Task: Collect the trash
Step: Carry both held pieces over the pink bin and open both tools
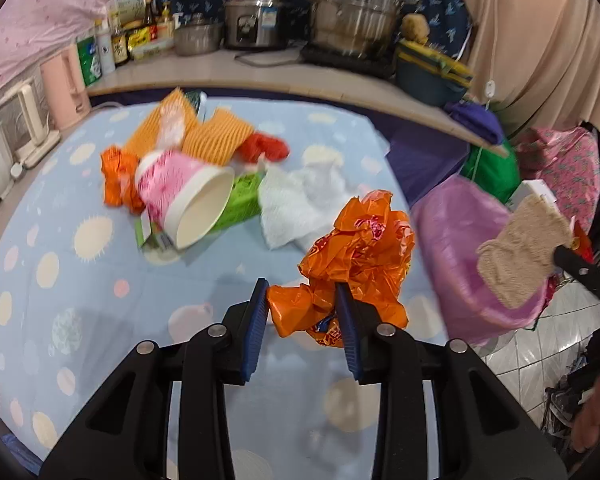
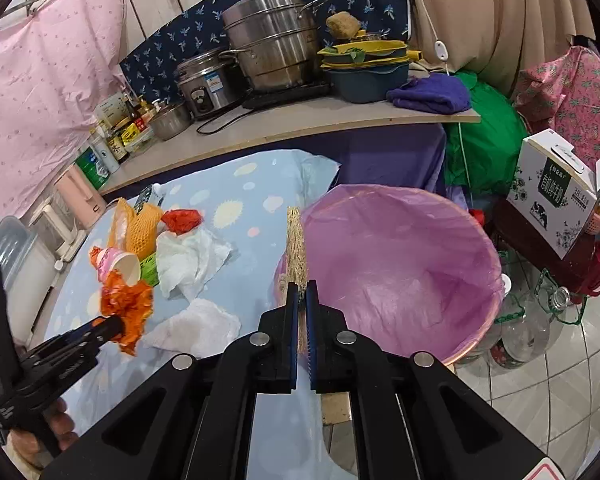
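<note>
My left gripper (image 1: 302,294) is shut on a crumpled orange plastic bag (image 1: 360,252) and holds it over the blue dotted table cover (image 1: 80,280). My right gripper (image 2: 302,288) is shut on a flat tan fibre pad (image 2: 296,244), seen edge-on at the rim of the pink-lined bin (image 2: 400,272); the pad also shows in the left wrist view (image 1: 520,252). More trash lies on the table: a pink paper cup (image 1: 184,200), orange foam netting (image 1: 216,136), white tissues (image 1: 296,204), a green box (image 1: 244,200) and a red wrapper (image 1: 264,146).
A shelf (image 2: 300,124) behind the table carries steel pots (image 2: 276,40), a rice cooker, bottles and stacked basins. A milk carton box (image 2: 556,196) and empty bottles (image 2: 528,328) stand right of the bin on the tiled floor.
</note>
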`<move>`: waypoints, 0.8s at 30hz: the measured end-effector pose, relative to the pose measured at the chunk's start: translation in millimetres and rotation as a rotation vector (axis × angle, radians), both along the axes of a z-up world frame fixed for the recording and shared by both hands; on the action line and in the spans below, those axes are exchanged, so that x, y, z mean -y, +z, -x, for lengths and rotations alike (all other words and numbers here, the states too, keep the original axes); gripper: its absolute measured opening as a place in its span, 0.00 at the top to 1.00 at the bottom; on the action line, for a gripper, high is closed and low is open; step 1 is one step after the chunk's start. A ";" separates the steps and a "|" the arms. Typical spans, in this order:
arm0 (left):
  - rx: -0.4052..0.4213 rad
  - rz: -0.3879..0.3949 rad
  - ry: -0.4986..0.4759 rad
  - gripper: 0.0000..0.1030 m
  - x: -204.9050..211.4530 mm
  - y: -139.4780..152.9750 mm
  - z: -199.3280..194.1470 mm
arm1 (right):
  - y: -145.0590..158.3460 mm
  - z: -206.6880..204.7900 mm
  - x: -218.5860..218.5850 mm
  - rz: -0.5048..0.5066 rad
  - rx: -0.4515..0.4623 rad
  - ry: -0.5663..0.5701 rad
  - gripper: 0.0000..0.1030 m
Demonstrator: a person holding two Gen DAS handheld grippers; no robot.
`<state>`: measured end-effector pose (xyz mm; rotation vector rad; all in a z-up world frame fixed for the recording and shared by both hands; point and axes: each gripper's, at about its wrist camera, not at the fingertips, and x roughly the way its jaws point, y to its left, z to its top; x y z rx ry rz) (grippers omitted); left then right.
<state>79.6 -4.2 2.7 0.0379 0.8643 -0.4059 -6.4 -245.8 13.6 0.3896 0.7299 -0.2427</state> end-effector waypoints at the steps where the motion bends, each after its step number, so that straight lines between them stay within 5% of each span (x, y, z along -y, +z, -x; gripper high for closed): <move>1: 0.010 0.012 -0.012 0.69 3.0 7.8 1.9 | 1.1 0.9 4.6 0.011 0.006 -0.017 0.95; 10: 0.060 0.038 -0.188 0.69 87.3 32.8 5.0 | -16.6 -0.1 54.6 0.036 -0.017 -0.136 0.95; 21: -0.004 -0.004 -0.308 0.68 189.9 -9.4 -4.8 | -43.8 0.4 91.1 -0.003 -0.061 -0.208 0.93; 24: -0.035 -0.011 -0.295 0.55 201.4 -20.9 -12.2 | -45.8 0.5 97.5 -0.010 -0.063 -0.220 0.87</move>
